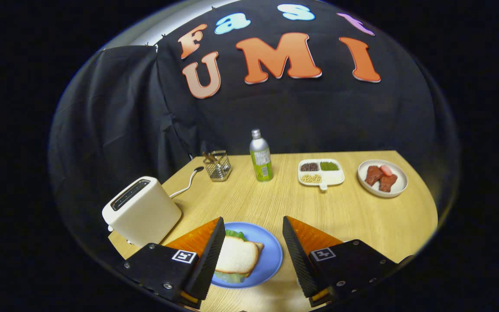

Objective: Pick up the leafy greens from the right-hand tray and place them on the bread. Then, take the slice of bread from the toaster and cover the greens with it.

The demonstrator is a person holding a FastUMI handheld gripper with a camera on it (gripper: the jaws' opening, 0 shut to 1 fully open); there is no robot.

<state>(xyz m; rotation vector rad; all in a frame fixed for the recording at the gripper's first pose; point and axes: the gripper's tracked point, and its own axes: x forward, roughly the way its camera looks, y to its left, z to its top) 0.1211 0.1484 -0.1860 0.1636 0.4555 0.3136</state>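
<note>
A blue plate [271,255] lies between my fingers on the wooden table. On it a slice of white bread [237,258] covers green leaves [234,234] that peek out at its far and near edges, with another slice's crust showing underneath. My gripper [254,249] hovers above the plate, open, with nothing between its fingers. The white toaster [142,211] stands to the left of the plate, its slots looking dark.
A wire holder [218,165] and a green-labelled bottle [261,156] stand at the back of the table. To the right are a white divided dish of beans [321,172] and a white plate with red meat pieces [382,177]. The toaster's cord [185,185] runs backward.
</note>
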